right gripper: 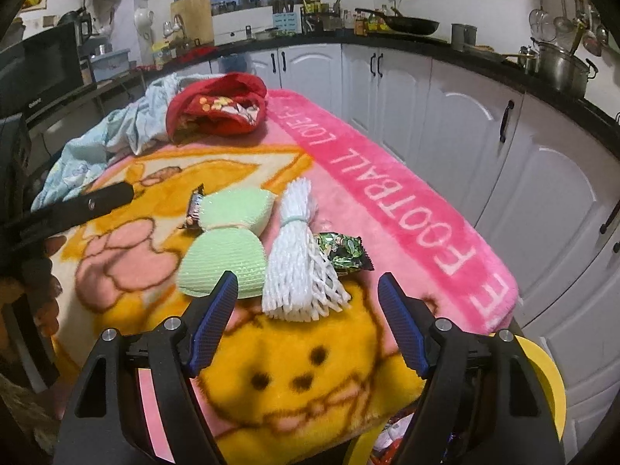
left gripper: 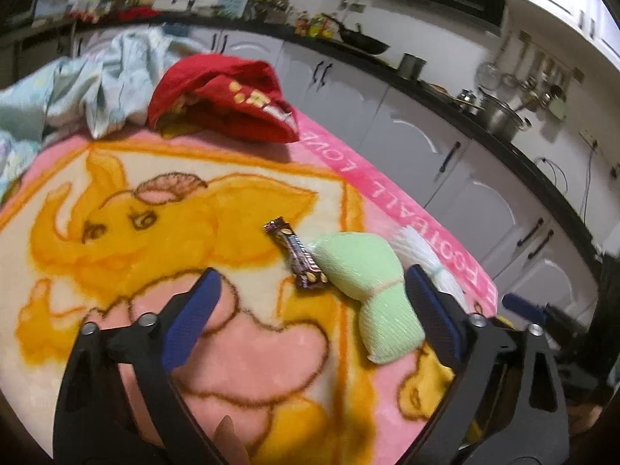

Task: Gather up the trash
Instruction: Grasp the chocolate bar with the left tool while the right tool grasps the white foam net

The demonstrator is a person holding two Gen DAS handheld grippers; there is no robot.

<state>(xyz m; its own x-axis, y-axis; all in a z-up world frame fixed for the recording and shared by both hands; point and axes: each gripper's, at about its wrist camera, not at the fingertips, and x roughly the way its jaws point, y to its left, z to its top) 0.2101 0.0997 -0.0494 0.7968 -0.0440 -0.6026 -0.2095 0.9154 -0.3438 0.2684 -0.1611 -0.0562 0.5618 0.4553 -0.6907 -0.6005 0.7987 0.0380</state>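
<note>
A brown candy wrapper lies on the cartoon blanket, touching a green tied sponge. A green snack wrapper rests against a white foam net bundle. My left gripper is open just short of the brown wrapper, and the sponge's near end lies between its fingers. My right gripper is open over the near end of the white net, with the green wrapper slightly ahead and to the right. Neither holds anything.
A red cloth and a pale blue cloth are heaped at the blanket's far end. White cabinets under a black counter run along the right. A yellow bin rim shows below the blanket's near right edge.
</note>
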